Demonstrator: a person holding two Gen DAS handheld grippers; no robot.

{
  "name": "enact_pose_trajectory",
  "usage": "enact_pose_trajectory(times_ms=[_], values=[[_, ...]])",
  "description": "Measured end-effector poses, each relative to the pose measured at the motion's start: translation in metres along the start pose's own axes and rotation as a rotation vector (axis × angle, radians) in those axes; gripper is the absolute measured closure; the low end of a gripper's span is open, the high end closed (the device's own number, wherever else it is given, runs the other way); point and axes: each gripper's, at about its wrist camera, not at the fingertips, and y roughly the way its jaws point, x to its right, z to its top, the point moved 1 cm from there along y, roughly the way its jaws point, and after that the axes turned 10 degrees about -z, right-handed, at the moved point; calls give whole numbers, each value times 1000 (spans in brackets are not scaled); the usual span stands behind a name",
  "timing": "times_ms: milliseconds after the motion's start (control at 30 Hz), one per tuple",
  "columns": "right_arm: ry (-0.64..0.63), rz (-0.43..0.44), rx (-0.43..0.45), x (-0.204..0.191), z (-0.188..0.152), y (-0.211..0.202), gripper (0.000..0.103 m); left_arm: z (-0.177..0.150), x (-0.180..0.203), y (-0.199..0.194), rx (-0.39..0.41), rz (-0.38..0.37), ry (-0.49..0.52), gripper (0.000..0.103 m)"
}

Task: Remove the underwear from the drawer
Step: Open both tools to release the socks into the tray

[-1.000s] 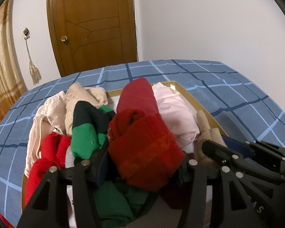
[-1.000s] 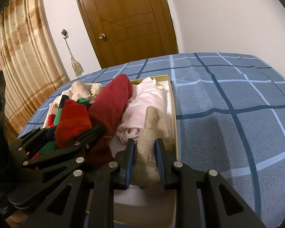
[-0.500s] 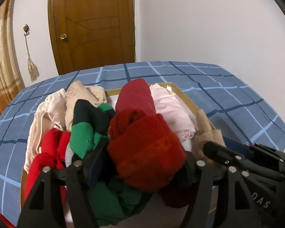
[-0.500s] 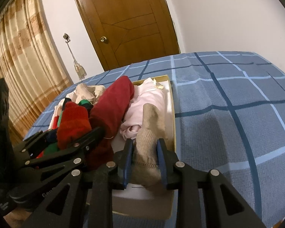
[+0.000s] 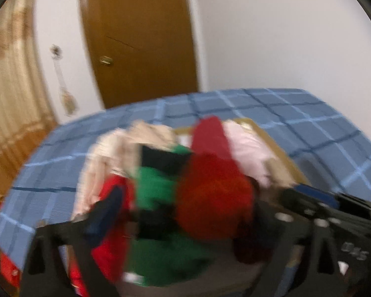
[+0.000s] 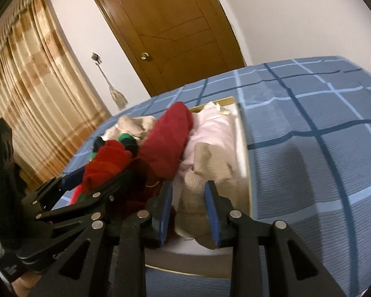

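A shallow white drawer with a gold rim [image 6: 243, 146] lies on a blue checked bed and is full of rolled clothes. My left gripper [image 5: 185, 212] is shut on a bundle of red underwear [image 5: 212, 198] with green and black cloth beside it; this view is blurred. The left gripper also shows in the right wrist view [image 6: 116, 180], holding the red bundle [image 6: 106, 163]. My right gripper [image 6: 189, 212] is shut on a beige underwear piece [image 6: 197, 198] at the drawer's near right corner.
A long dark red roll [image 6: 168, 136], a pale pink garment [image 6: 215, 128] and cream pieces [image 6: 133, 122] fill the drawer. The blue checked bedspread [image 6: 309, 148] stretches right. A brown door [image 6: 165, 29] and gold curtains [image 6: 32, 94] stand behind.
Both grippers have lifted and pulled back with their garments. The left view has swung fast and gone blurred, and the drawer looks farther away.
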Motion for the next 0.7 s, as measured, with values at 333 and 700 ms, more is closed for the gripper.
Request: enact_pose_trajectory(times_ms=[333,700], values=[[58,44,14,2,-3,-9,51,-14,-3,17,-95,-116,-45,0],[57,-3,54,-1,-8,-17,51,-21,2,27,-118,-100,-29,0]])
